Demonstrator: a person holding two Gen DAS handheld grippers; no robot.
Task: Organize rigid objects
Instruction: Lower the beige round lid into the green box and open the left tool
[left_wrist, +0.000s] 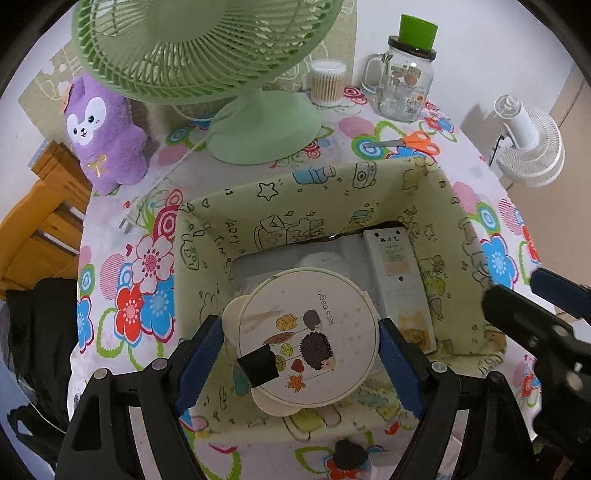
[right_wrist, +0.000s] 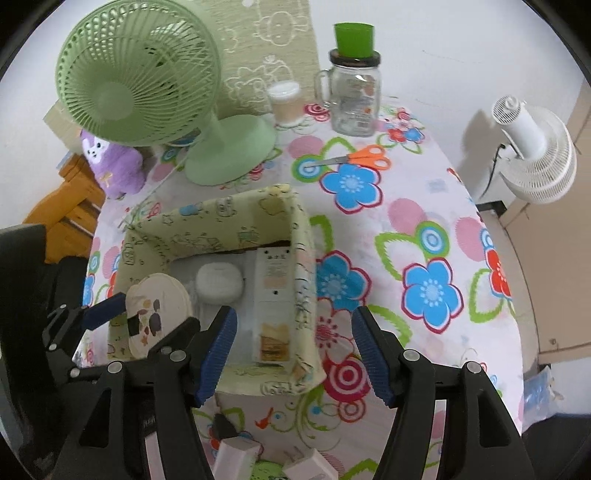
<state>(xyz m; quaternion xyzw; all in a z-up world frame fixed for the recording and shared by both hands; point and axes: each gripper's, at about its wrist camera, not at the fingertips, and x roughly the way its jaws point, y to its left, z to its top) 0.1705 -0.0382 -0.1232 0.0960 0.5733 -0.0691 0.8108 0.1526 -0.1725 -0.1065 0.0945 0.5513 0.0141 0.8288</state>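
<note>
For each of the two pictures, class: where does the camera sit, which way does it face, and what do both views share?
Left wrist: above the fabric bin, looking down; left gripper clamps the round lid; right gripper's tip at right.
Right wrist: over the bin's right wall, facing the green fan; right gripper open, empty.
Shared: bin, lid, fan, scissors.

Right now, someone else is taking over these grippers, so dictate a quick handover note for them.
Left gripper: shut on the round hedgehog-print container, held over the fabric storage box.
Right gripper: open, holding nothing, over the box's near right corner.
Done: remote control and white round case lie in the box.
Left: release the container into the box; orange scissors lie on the table.
</note>
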